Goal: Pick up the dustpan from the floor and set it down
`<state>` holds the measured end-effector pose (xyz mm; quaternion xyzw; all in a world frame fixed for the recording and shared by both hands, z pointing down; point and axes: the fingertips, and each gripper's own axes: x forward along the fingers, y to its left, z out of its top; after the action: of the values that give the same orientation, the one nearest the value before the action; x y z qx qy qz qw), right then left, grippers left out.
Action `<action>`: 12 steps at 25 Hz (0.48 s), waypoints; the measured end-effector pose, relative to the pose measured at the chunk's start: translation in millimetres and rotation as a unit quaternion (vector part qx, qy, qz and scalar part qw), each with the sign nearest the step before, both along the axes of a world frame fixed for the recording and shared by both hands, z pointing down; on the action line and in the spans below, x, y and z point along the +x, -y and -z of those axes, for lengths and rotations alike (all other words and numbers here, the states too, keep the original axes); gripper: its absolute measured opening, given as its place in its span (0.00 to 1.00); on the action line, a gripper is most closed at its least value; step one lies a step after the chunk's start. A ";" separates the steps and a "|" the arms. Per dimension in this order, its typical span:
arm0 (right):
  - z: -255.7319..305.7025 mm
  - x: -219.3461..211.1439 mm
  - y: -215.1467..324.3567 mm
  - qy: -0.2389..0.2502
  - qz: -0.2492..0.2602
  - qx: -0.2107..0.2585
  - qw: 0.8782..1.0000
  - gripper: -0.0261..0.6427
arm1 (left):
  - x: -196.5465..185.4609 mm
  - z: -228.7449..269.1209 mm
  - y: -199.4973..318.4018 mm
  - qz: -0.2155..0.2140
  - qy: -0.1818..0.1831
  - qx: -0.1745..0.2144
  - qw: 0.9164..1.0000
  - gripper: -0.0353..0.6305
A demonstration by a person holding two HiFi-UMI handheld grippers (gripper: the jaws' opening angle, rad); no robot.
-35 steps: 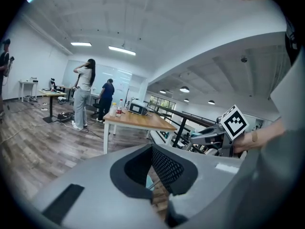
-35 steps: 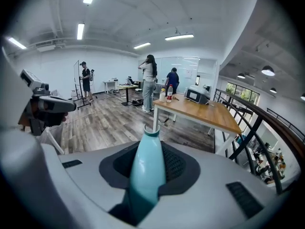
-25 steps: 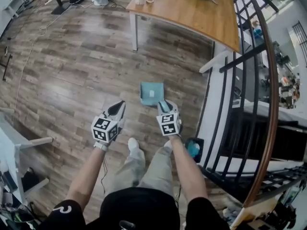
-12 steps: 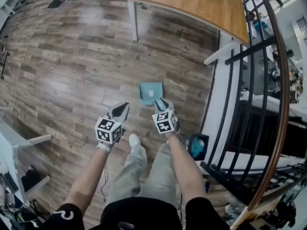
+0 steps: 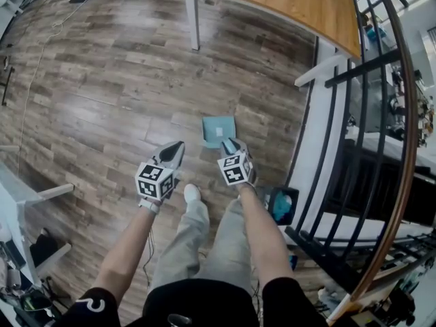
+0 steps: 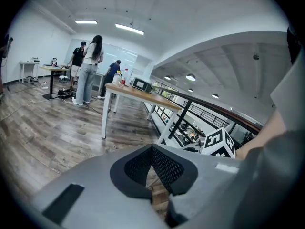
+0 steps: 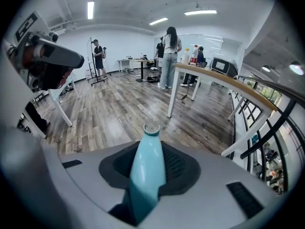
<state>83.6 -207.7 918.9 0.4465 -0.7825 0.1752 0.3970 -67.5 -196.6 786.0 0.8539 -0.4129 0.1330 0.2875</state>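
A teal dustpan [image 5: 218, 129] is over the wood floor [image 5: 102, 101], just in front of my right gripper [image 5: 233, 148]; I cannot tell whether its pan touches the boards. The right gripper [image 7: 148, 149] is shut on the dustpan's handle [image 7: 147, 173], whose ringed end pokes out past the pads. Beside it, my left gripper [image 5: 176, 148] is shut, with nothing between its jaws. In the left gripper view, the left gripper [image 6: 152, 149] shows dark ribbed pads meeting at the tip.
A wooden table [image 5: 286, 5] on white legs [image 5: 193, 19] stands ahead. A black railing [image 5: 381, 114] runs along the right. A dark bin [image 5: 281, 205] sits by my right foot, and a white frame [image 5: 41, 195] is at the left. People [image 7: 169, 56] stand far off.
Both grippers have sunk toward the floor, the right one still holding the dustpan. The table has slid toward the top edge of the head view.
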 end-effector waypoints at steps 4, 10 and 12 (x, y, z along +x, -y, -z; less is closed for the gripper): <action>-10.3 -7.4 -13.3 0.010 -0.004 -0.020 1.000 0.18 | 2.1 -4.5 -0.1 -0.001 -0.002 -0.006 1.000 0.05; -18.9 -10.5 -29.1 0.021 0.002 -0.062 0.998 0.27 | 14.1 -13.0 -5.1 -0.009 -0.002 -0.016 1.000 0.05; -15.3 -12.0 -33.2 0.030 0.008 -0.073 0.997 0.34 | 15.7 -11.4 -6.3 -0.009 -0.003 -0.017 1.000 0.05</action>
<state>71.6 -174.5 934.2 0.4050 -0.7826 0.2416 0.4064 -51.8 -190.3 797.5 0.8529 -0.4017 0.1404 0.3024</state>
